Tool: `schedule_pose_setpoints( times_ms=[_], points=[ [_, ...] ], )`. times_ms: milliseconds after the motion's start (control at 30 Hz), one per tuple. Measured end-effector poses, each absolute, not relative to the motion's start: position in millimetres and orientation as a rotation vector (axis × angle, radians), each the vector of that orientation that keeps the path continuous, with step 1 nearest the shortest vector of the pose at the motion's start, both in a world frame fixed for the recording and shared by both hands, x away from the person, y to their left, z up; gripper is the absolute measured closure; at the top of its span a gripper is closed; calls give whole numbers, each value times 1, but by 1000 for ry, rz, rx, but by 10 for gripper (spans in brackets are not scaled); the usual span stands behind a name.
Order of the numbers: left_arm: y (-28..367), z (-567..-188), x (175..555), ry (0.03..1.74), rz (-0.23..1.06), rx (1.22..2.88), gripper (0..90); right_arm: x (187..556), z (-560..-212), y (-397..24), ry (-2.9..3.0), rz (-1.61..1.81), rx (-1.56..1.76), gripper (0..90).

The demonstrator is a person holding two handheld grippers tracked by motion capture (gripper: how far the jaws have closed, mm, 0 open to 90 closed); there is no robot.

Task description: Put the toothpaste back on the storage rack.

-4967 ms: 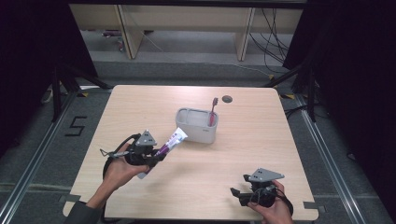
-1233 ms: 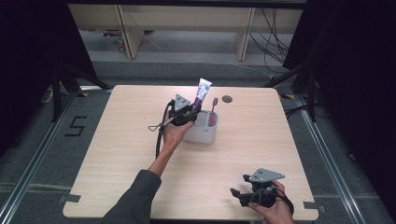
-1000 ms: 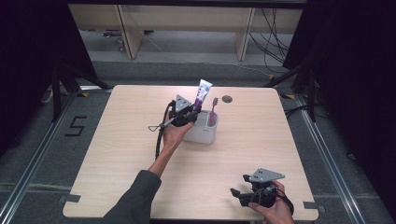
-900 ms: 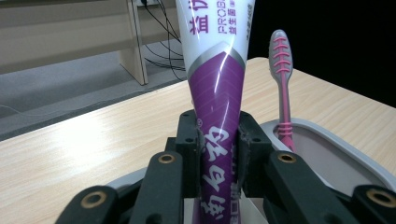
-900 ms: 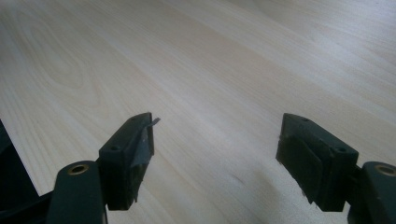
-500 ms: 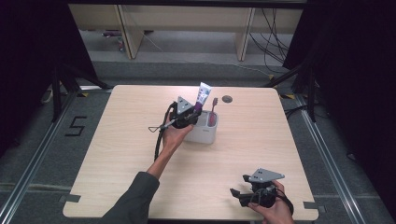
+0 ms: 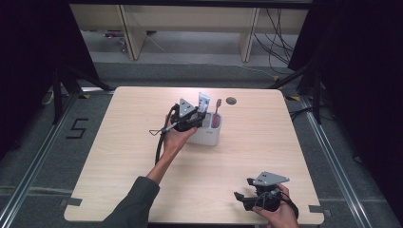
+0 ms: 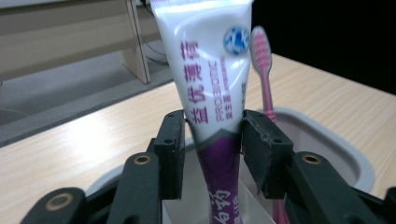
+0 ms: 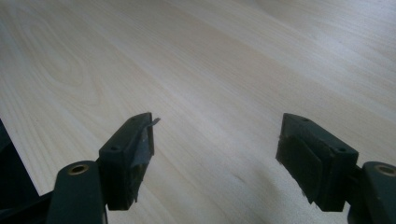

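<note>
The jaws of the left gripper (image 8: 210,154) have just been opening, and the white-and-purple plastic toothpaste tube (image 8: 208,79) stands between them, cap end down inside the pale grey, round-cornered plastic holder (image 8: 345,149). In the left gripper view the pads sit right at the tube's sides; I cannot be sure whether they still brush it or have only just come free, but the squeeze looks gone. From where I stand, the tube (image 7: 203,102) rises upright out of the holder (image 7: 209,137) near the far middle of the light wooden table (image 7: 119,156), just beside a pink toothbrush (image 7: 216,111) that is already standing in the same holder.

The step in hand looks like the release. To do it well, I would let the jaws spread until both pads are plainly clear of the tube, then draw the left gripper (image 7: 186,118) straight back along its own line, not sideways, so a pad does not catch the tube's flat shoulder and tip it against the toothbrush (image 8: 262,60) or drag the holder. A slow withdrawal matters, since the tube is tall and leans easily.

The right gripper (image 7: 251,197) rests low near the table's near right corner, its jaws wide apart over bare wood with nothing between them (image 9: 219,149).
</note>
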State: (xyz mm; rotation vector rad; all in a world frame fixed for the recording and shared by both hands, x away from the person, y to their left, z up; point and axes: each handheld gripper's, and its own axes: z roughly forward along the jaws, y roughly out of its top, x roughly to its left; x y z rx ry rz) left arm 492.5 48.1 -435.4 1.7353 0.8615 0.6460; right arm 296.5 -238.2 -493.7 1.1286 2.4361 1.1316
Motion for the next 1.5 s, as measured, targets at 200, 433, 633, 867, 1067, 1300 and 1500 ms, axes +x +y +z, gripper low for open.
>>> schedule_pose_setpoints(
  times_ms=[200, 433, 633, 867, 1067, 1300, 1500],
  points=[
    [53, -424, 490, 851, 660, 1722, 568, 298, -494, -239, 2438, 1129, 1092, 281],
    [56, -419, 485, 845, 627, 1735, 520, 298, -494, -239, 2436, 1129, 1097, 281],
    [60, -414, 481, 848, 596, 1739, 496, 300, -494, -240, 2430, 1120, 1066, 281],
    [67, -410, 479, 853, 592, 1733, 483, 300, -494, -240, 2430, 1126, 1068, 281],
    [71, -409, 477, 863, 576, 1736, 429, 299, -494, -240, 2424, 1127, 1081, 281],
    [78, -406, 472, 862, 581, 1752, 365, 300, -494, -240, 2425, 1127, 1076, 281],
    [82, -406, 467, 869, 579, 1753, 329, 299, -494, -240, 2427, 1120, 1082, 281]
  ],
)
